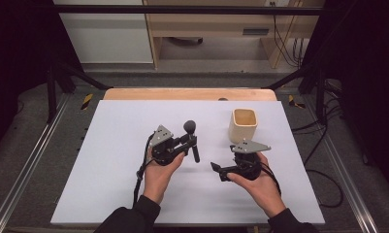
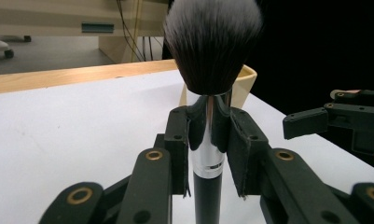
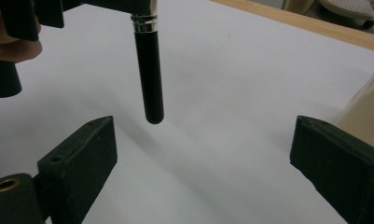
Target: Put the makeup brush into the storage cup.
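One makeup brush (image 1: pixel 192 140) stands nearly upright in the left gripper (image 1: pixel 189 142), whose jaws are clenched on the silver ferrule just under the bristles, the black handle hanging clear of the white table (image 1: pixel 114 160). Its long axis is vertical. Near it on the right, the right gripper (image 1: pixel 220 171) is released, jaws wide with nothing between them. Beyond that gripper stands the cream cup (image 1: pixel 243 125), the likely destination, so the left hand must carry the brush rightward.

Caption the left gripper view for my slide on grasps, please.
Left gripper clamps a makeup brush upright by its silver ferrule, cream cup behind.
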Tool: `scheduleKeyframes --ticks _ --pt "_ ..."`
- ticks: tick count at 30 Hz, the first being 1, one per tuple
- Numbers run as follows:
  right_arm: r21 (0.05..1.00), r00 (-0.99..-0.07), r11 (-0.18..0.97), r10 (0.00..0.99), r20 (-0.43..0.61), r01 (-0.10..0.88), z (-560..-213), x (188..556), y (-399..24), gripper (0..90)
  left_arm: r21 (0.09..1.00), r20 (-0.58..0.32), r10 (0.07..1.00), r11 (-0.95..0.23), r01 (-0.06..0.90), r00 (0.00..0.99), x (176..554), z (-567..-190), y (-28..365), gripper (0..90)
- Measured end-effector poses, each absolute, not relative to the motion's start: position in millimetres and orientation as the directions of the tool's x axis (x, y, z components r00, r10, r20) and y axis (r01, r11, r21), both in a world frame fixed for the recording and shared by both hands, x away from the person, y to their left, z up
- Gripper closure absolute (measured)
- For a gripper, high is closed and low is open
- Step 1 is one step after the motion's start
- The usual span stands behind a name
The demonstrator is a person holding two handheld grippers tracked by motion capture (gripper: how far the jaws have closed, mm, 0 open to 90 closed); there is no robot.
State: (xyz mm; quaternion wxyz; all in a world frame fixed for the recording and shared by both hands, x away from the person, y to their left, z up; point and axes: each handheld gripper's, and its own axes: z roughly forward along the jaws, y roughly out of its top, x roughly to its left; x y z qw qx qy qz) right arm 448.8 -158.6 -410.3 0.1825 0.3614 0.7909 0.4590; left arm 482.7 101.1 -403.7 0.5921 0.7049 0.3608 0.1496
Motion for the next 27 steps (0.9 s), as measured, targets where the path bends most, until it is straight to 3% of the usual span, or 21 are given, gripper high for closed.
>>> scheduleKeyframes --ticks 20,27 --pt "0.877 -0.673 0.295 0.739 0.043 0.380 -397 447 -165 7.2 0.954 -0.175 0.643 -0.077 0.290 0.746 479 -385 85 70.8" --pt "0.881 -0.691 0.300 0.722 0.040 0.365 -391 445 -157 12.5 0.955 -0.175 0.631 -0.080 0.287 0.756 477 -385 80 70.8"
